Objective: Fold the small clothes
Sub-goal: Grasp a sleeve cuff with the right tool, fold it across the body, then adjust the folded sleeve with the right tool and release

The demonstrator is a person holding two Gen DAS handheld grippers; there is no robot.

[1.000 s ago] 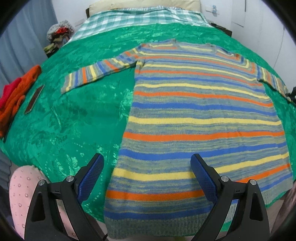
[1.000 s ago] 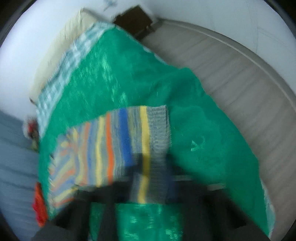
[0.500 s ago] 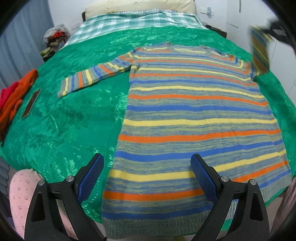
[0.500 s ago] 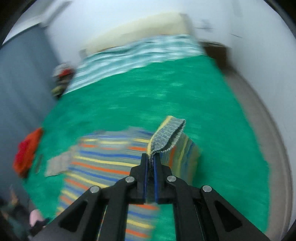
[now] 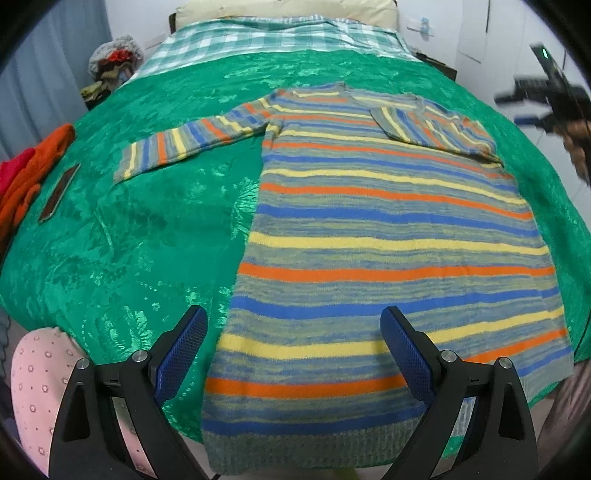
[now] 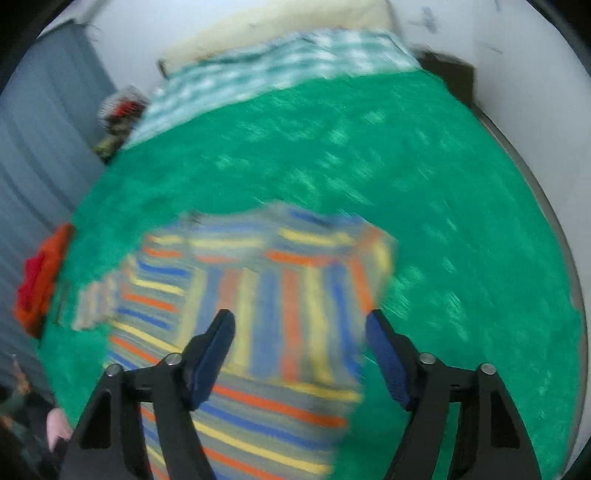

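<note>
On the green blanket (image 5: 147,229), striped sweater (image 5: 388,251) lies collar far.

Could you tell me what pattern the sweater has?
The sweater has orange, yellow, blue and grey stripes, clearest in the left wrist view.

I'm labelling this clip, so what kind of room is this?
Most likely a bedroom: a bed under a green cover, a pillow at its head, and a striped sweater spread on it.

Sweater (image 5: 388,236) flat on bedspread (image 5: 147,240), one sleeve (image 5: 432,127) folded across chest, clothes pile (image 5: 29,170) at left edge
</note>
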